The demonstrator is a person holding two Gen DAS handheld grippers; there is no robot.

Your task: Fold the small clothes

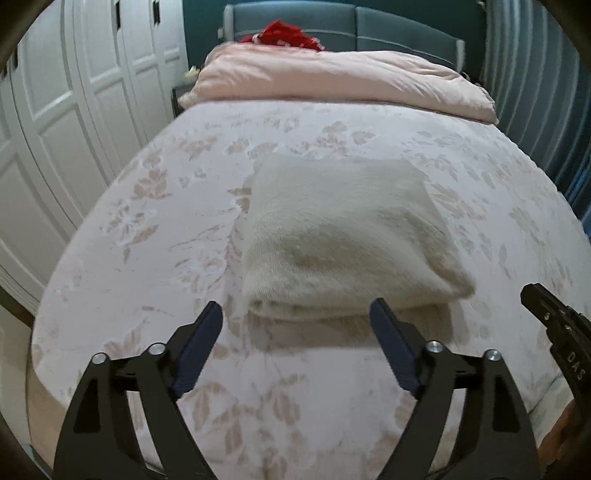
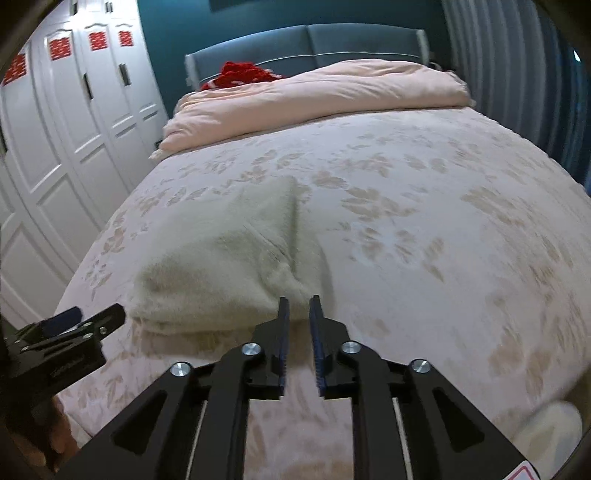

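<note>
A cream fuzzy garment (image 1: 343, 236) lies folded into a thick rectangle on the floral bedspread (image 1: 147, 258). It also shows in the right wrist view (image 2: 229, 266). My left gripper (image 1: 297, 314) is wide open and empty, just in front of the garment's near edge. My right gripper (image 2: 299, 302) has its jaws nearly closed with a narrow gap, empty, at the garment's near right corner. The right gripper's tip shows at the right edge of the left wrist view (image 1: 554, 321). The left gripper shows at the left in the right wrist view (image 2: 77, 325).
A pink duvet (image 1: 332, 81) is bunched at the head of the bed with a red cloth (image 1: 288, 35) behind it, against a blue headboard (image 2: 306, 44). White wardrobe doors (image 1: 55, 129) stand left. A white object (image 2: 550, 424) lies at the bottom right.
</note>
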